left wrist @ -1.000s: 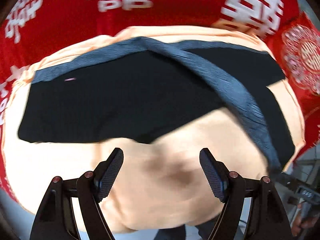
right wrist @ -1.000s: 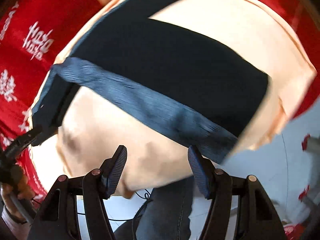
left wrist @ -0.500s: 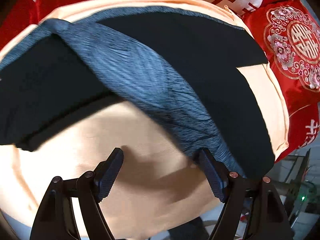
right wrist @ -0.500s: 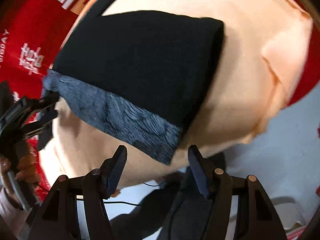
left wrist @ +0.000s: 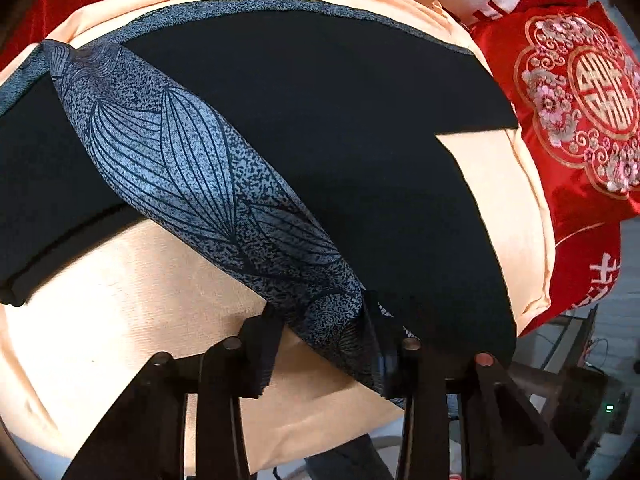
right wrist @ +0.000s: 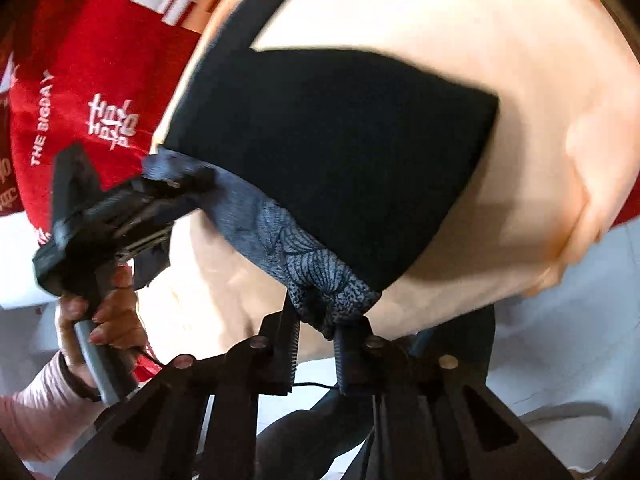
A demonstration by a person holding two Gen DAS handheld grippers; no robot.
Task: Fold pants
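Observation:
Black pants (left wrist: 340,120) lie spread on a peach sheet, with a blue-grey leaf-patterned waistband (left wrist: 192,168) running diagonally across them. My left gripper (left wrist: 324,344) has its jaws closing on the near end of that band, and the fabric is pinched and bunched between the pads. In the right wrist view the pants (right wrist: 340,152) are partly folded. My right gripper (right wrist: 320,332) is closing on the other end of the waistband (right wrist: 288,248), which is gathered between its fingers. The left gripper (right wrist: 172,184), held by a hand (right wrist: 104,312), grips the band's far end there.
The peach sheet (left wrist: 120,300) covers a bed or cushion. A red embroidered cushion (left wrist: 580,112) sits at its right edge, and red cloth with white characters (right wrist: 80,100) lies behind. Pale floor (right wrist: 560,340) and a leg in dark trousers (right wrist: 312,432) are below.
Both grippers moved in over the waistband and went from wide open to clamped on it. The band is now bunched between each pair of fingers.

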